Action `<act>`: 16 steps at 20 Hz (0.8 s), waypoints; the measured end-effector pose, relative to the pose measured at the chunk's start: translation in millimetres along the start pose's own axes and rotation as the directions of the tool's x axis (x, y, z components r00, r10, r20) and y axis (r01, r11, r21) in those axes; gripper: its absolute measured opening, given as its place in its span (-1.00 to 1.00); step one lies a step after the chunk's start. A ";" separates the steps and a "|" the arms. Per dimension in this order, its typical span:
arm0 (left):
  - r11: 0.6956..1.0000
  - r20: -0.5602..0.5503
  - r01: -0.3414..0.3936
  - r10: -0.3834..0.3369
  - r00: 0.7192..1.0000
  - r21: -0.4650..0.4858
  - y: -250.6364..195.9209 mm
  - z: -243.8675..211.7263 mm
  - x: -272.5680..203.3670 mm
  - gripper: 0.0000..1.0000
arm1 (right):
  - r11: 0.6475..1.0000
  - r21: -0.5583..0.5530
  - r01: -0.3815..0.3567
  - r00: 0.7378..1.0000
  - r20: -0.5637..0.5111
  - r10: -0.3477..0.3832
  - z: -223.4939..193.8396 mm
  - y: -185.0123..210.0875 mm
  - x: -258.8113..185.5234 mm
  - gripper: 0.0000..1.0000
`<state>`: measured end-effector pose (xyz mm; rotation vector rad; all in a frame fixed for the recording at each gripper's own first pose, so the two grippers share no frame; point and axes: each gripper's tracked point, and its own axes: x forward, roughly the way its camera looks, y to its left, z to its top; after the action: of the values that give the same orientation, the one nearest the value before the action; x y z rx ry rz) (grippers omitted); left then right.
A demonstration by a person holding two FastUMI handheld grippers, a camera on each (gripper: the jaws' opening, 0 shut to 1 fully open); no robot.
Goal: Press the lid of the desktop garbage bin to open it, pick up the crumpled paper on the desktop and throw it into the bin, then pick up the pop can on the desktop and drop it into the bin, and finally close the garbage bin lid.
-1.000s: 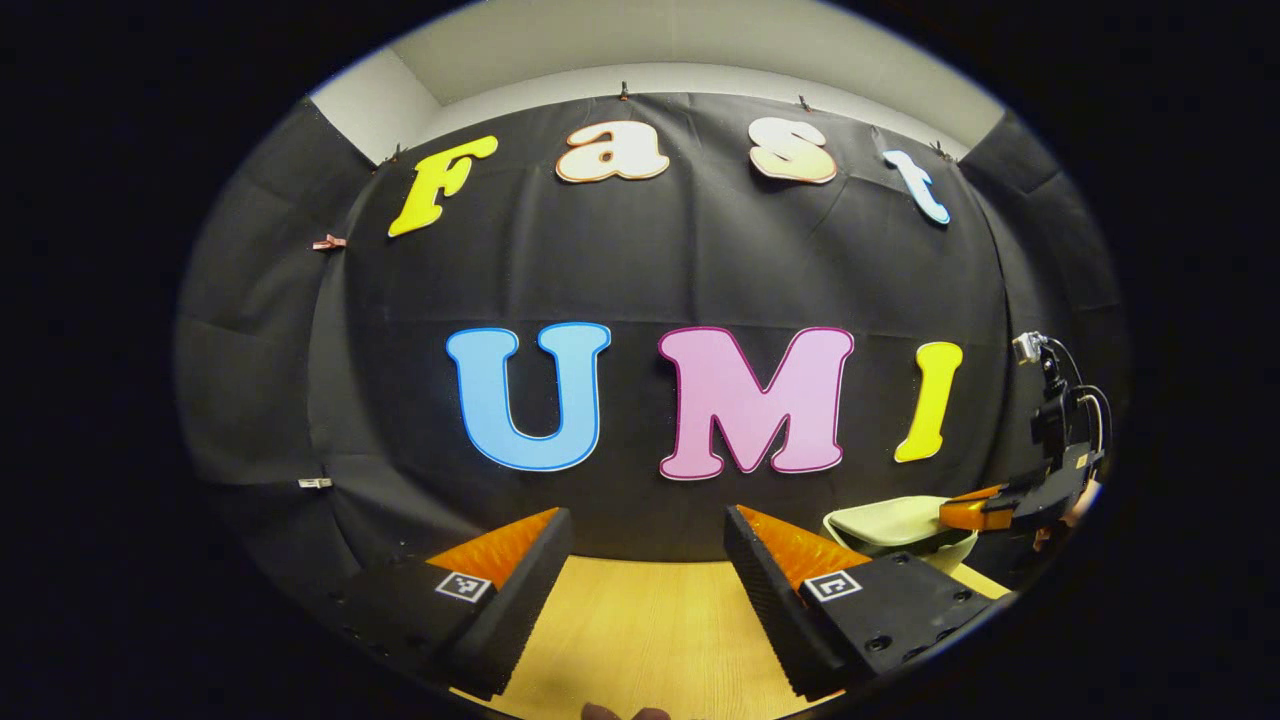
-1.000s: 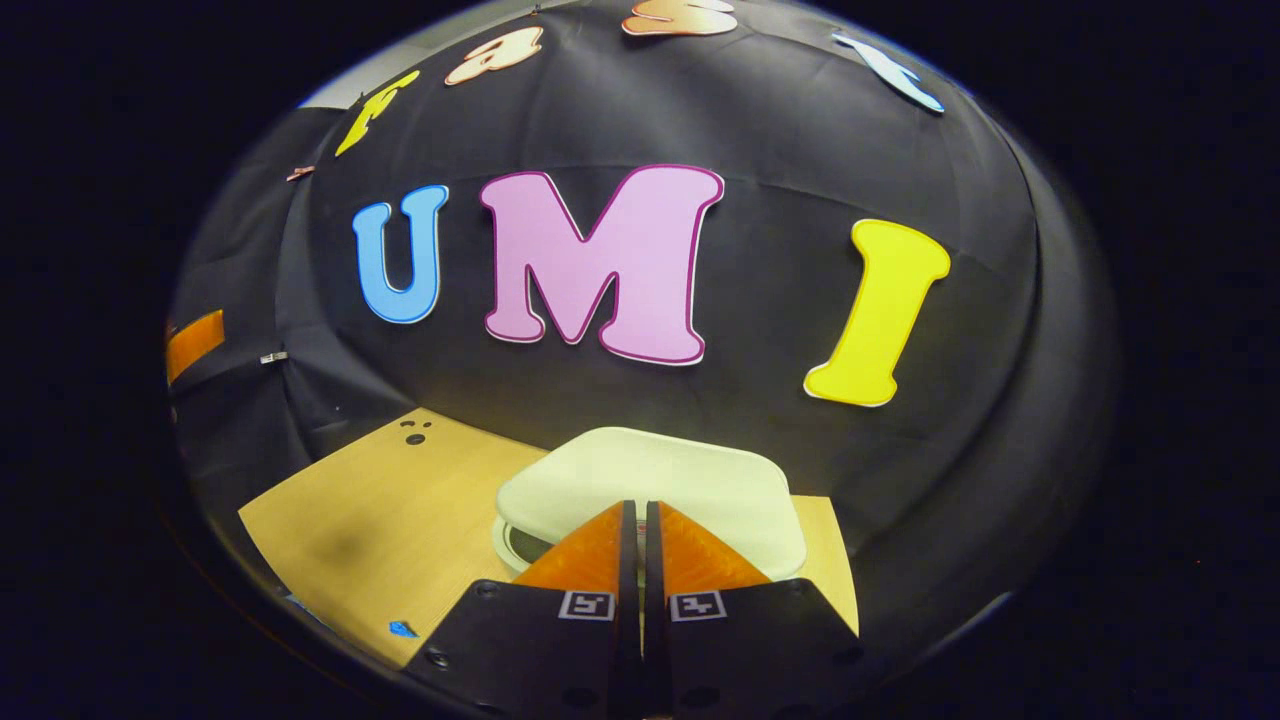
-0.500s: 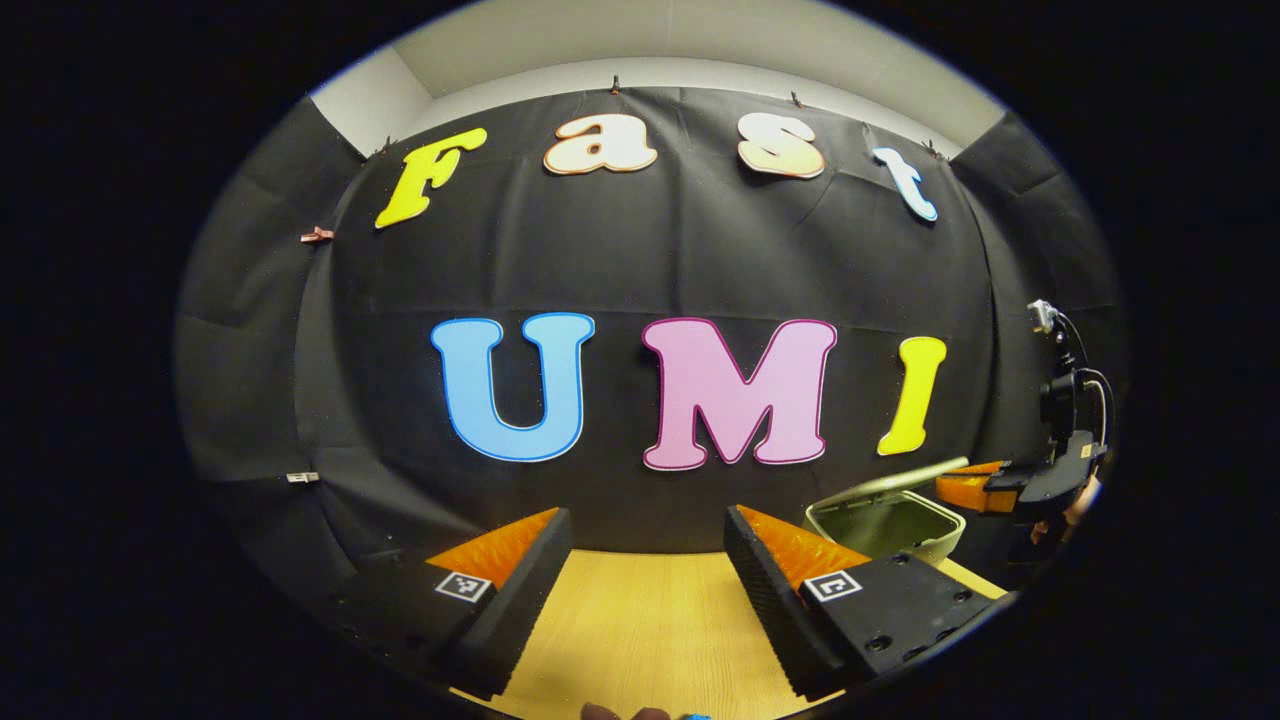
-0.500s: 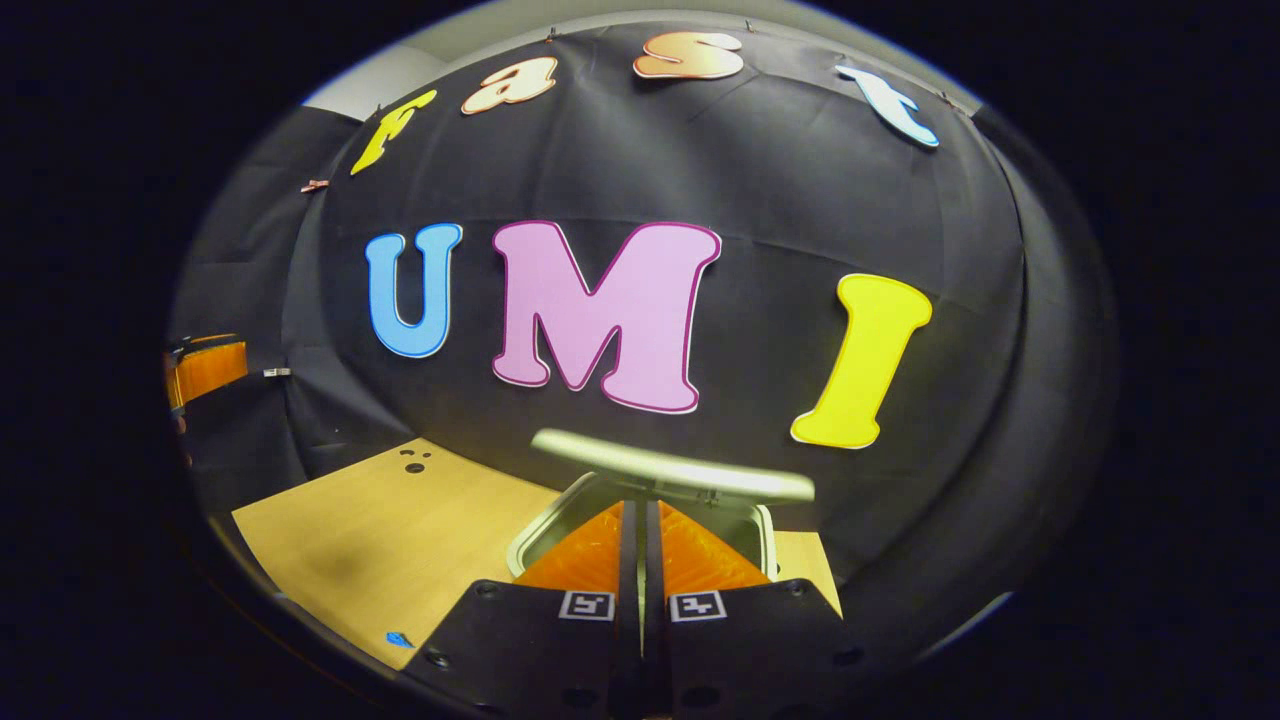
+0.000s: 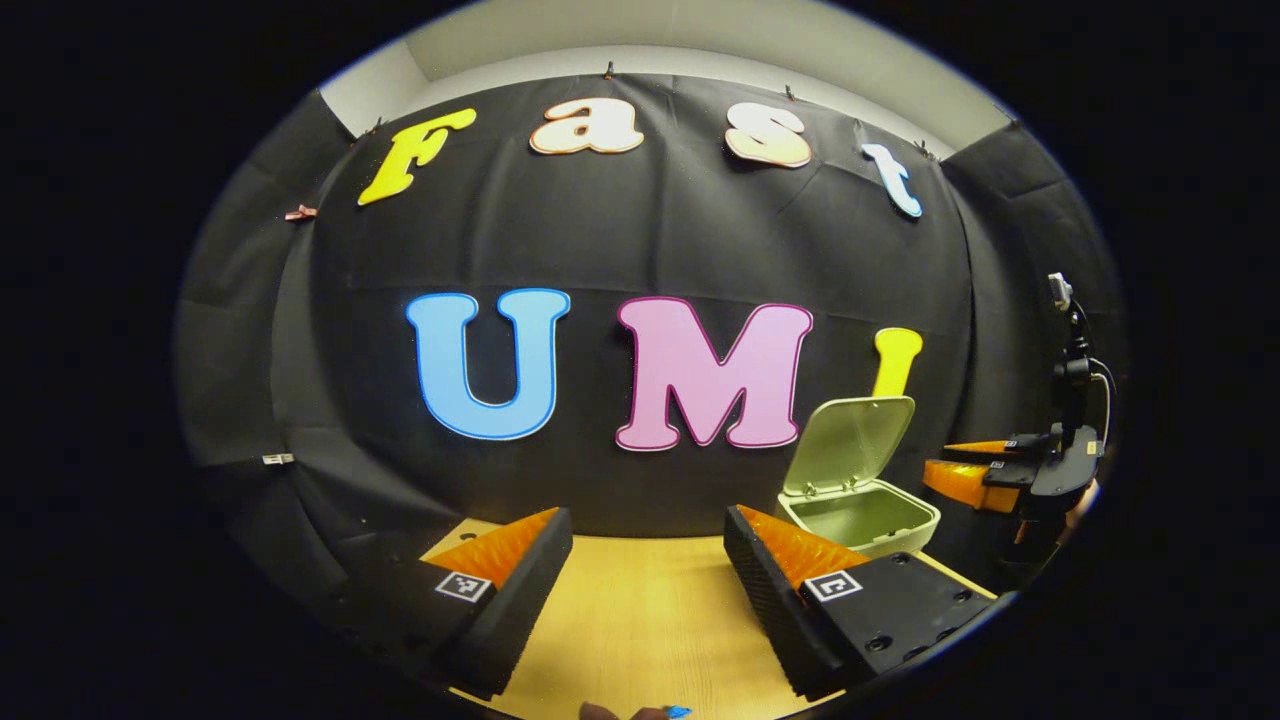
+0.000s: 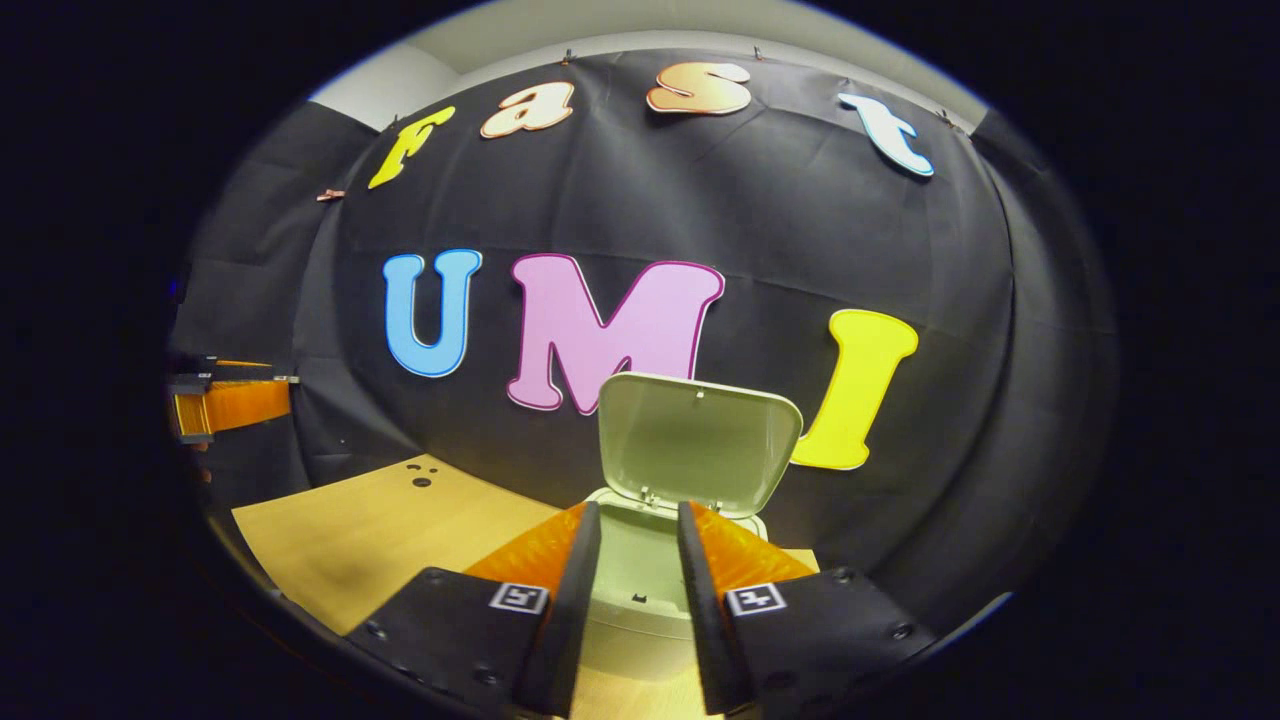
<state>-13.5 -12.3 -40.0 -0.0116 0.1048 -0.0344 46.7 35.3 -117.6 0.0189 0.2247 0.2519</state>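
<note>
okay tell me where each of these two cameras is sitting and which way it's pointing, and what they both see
Left gripper view: rides the left gripper, held low over the wooden table, facing the booth wall; its own open fingers show below, the bin at right.
Right gripper view: rides the right gripper, looking straight at the bin and its raised lid between its parted fingers.
Shared: bin, lid, table, and each other's gripper at the edge.
</note>
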 end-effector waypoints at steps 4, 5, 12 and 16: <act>0.999 -0.028 0.038 -0.037 0.999 0.023 -7.7 -19.5 -2.0 0.95 | 1.000 0.000 -0.012 1.000 -0.025 0.012 -13.2 12.0 -14.0 0.59; 0.998 -0.039 0.054 -0.053 0.998 0.020 -10.5 -27.1 -3.9 0.95 | 1.000 0.008 -0.008 1.000 -0.026 0.008 -15.6 14.3 -18.5 0.62; 0.994 -0.129 0.106 -0.106 0.986 -0.009 -17.4 -83.6 -11.4 0.96 | 0.999 0.047 0.014 0.998 -0.066 -0.011 -39.2 21.5 -46.0 0.70; 0.991 -0.199 0.130 -0.130 0.971 -0.010 -19.4 -128.0 -14.6 0.96 | 0.997 0.077 0.032 0.995 -0.094 -0.024 -50.7 20.8 -54.5 0.70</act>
<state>-42.1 -32.4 -165.6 -0.0118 0.3044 -0.1671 -21.2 41.4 -154.2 0.0819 0.3275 0.2162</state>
